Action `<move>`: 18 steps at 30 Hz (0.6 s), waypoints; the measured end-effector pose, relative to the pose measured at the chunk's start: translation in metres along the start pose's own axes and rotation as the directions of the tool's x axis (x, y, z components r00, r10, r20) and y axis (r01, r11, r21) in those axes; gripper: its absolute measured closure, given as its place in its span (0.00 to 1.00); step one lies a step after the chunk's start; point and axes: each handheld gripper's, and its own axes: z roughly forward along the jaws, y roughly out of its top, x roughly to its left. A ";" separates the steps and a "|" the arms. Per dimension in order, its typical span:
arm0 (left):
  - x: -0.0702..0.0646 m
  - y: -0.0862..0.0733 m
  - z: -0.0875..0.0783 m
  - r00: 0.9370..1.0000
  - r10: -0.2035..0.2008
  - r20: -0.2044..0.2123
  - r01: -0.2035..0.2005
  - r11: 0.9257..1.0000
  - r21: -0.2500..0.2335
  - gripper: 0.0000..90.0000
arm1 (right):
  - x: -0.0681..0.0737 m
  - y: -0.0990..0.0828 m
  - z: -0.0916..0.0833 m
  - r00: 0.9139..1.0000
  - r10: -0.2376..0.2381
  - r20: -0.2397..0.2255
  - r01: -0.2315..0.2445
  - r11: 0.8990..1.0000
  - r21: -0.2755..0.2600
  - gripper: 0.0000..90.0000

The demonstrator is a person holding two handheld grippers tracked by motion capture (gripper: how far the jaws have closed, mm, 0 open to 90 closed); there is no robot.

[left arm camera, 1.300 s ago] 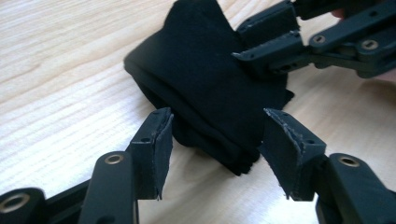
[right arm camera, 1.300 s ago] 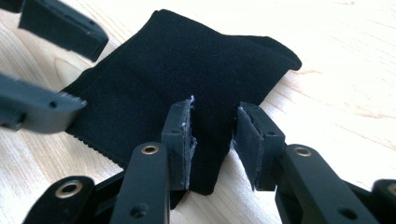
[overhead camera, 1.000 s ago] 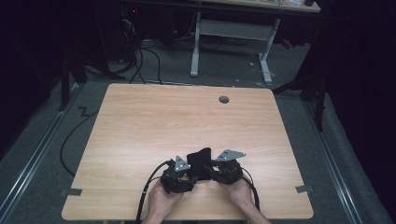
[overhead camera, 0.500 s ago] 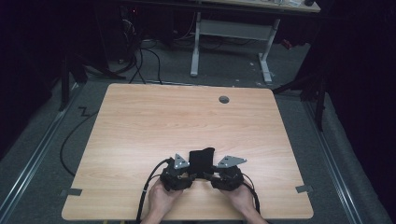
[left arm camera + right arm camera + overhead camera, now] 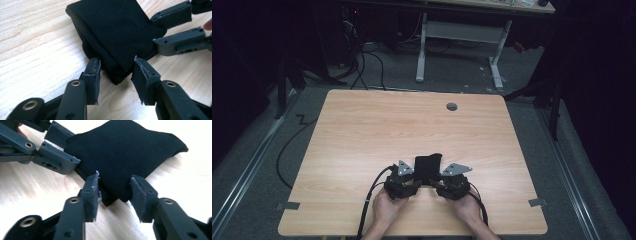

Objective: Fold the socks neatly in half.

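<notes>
Folded black cloth (image 5: 427,168) is seen flat on the counter (image 5: 362,130), at 6 o'clock near the front edge. Its near corners sit between the jaws of the left gripper (image 5: 115,72) and right gripper (image 5: 114,188); both have just been closing, pads at the fabric edges, firm pinch not confirmed. Step judged: corner grasp. Next: full clench needed before lifting.
</notes>
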 end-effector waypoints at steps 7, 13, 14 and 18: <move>0.004 0.007 0.006 1.000 -0.002 -0.007 0.002 1.000 -0.001 0.71 | -0.006 0.001 0.006 1.000 0.028 0.010 -0.028 1.000 -0.008 0.72; 0.012 0.010 0.012 0.999 -0.041 -0.010 0.041 0.999 -0.018 0.71 | -0.012 0.009 0.012 0.999 0.037 0.038 -0.037 0.999 -0.007 0.72; 0.013 0.010 0.013 0.999 -0.050 -0.012 0.050 0.998 -0.023 0.71 | -0.013 0.010 0.014 0.998 0.041 0.039 -0.041 0.999 -0.010 0.72; 0.018 0.011 0.015 0.997 -0.073 -0.023 0.072 0.997 -0.034 0.70 | -0.018 0.012 0.019 0.997 0.064 0.045 -0.064 0.998 -0.013 0.71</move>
